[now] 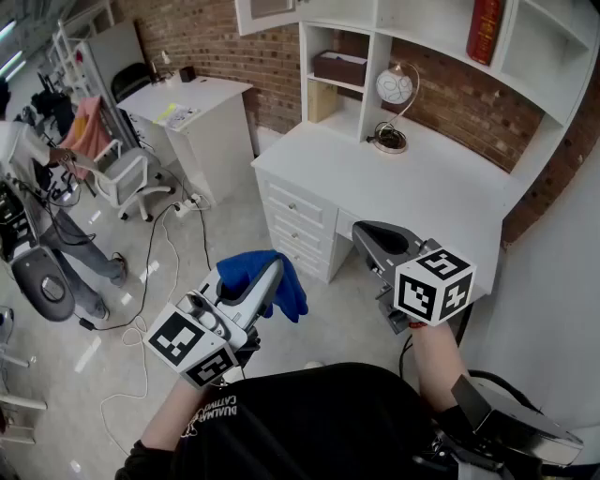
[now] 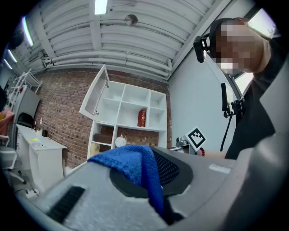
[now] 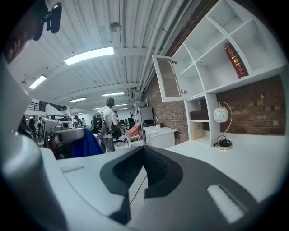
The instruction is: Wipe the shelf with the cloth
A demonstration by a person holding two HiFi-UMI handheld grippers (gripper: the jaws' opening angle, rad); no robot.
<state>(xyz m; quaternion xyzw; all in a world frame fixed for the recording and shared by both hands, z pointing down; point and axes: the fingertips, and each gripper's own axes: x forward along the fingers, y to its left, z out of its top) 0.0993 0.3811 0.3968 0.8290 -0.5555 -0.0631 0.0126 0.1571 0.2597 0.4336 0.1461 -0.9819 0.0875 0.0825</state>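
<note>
Though well apart from both grippers, fills the upper right of the head view: a white shelf [image 1: 379, 56] of open compartments set against a brick wall [image 1: 216, 37], with one door [image 1: 267, 14] at its top left swung open. Holds a red book [image 1: 485, 28] leaning in an upper compartment, a dark box [image 1: 339, 67] in a lower left one, and a tan box [image 1: 322, 100] in the one beneath. Stands on a white desk [image 1: 450, 187] with drawers [image 1: 295, 230] and a round lamp [image 1: 395, 86] near the shelf's foot.

Farther left: a second white table [image 1: 202, 98], an office chair [image 1: 127, 178], a person [image 1: 70, 234] standing, and cables [image 1: 150, 281] trailing over the floor [image 1: 337, 319].

Nearer, below the desk's edge: the left gripper [image 1: 275, 270], clenched on a blue cloth [image 1: 292, 292] that bunches out around its jaws. Held over the floor, touching neither desk nor shelf.

Beside it, the right gripper [image 1: 375, 234], tips closed together with nothing between them, in line with the desk's front edge.
</note>
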